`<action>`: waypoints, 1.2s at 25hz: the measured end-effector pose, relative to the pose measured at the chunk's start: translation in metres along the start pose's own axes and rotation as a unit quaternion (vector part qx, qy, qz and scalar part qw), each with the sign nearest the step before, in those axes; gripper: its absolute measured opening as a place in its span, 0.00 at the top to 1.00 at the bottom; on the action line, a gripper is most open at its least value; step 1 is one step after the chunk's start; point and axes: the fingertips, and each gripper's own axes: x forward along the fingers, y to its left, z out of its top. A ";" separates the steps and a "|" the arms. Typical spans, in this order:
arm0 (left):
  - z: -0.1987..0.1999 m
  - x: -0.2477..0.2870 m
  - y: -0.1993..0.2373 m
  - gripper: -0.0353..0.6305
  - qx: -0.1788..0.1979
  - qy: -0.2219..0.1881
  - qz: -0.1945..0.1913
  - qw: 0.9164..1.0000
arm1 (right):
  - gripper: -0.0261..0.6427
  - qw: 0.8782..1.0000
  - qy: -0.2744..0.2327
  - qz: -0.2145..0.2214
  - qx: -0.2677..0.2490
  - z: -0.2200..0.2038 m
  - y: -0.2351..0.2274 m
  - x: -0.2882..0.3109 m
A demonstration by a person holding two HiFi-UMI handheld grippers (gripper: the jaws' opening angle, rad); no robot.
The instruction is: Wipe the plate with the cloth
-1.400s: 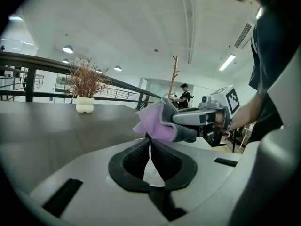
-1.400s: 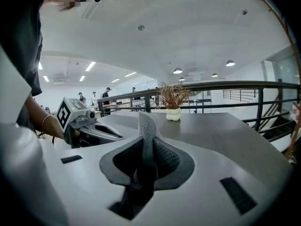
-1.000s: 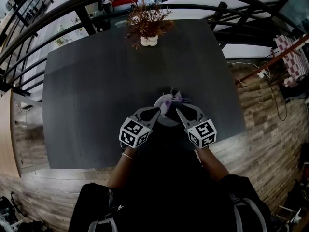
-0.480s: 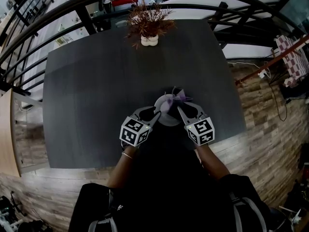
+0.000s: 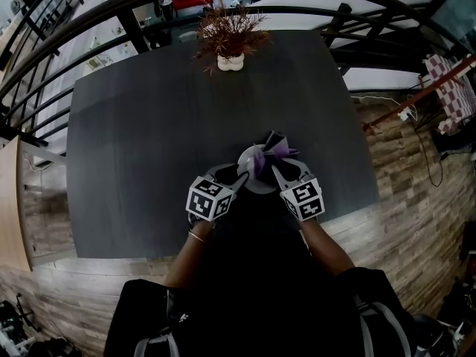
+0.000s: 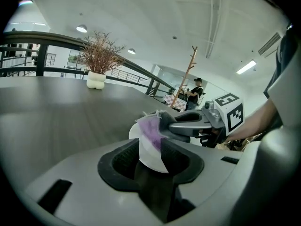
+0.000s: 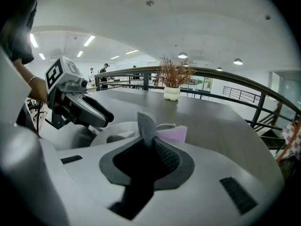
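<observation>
A white plate point(image 5: 258, 184) sits near the front edge of the dark table point(image 5: 149, 125). Its near rim point(image 6: 148, 155) stands between the pads of my left gripper point(image 5: 241, 176). Those jaws have just been opening and are open now, apart from the rim. My right gripper point(image 5: 274, 168) is shut on a grey and purple cloth point(image 5: 269, 152), which it holds over the plate's right side. In the right gripper view the cloth point(image 7: 146, 125) sticks up from the shut jaws, with the plate point(image 7: 118, 128) and the left gripper point(image 7: 89, 114) behind it.
A dried plant in a white pot point(image 5: 229, 42) stands at the table's far edge. A dark railing point(image 5: 111, 10) curves behind the table. The table's front edge runs just below both grippers, with wooden floor point(image 5: 394, 169) to the right.
The left gripper's jaws have opened around the plate's rim. The right gripper has sunk a little and shifted left with the cloth, closer over the plate.
</observation>
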 end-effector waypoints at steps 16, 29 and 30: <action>-0.003 0.004 0.006 0.74 -0.024 0.035 0.015 0.999 | 0.87 0.999 0.015 0.009 0.030 -0.010 0.000 0.008; -0.010 0.017 0.008 0.73 -0.041 0.106 0.013 0.993 | 0.87 0.998 0.025 0.030 0.053 -0.012 -0.003 0.007; -0.010 0.018 0.007 0.73 -0.044 0.108 0.010 0.993 | 0.87 0.998 0.026 0.033 0.056 -0.013 -0.003 0.007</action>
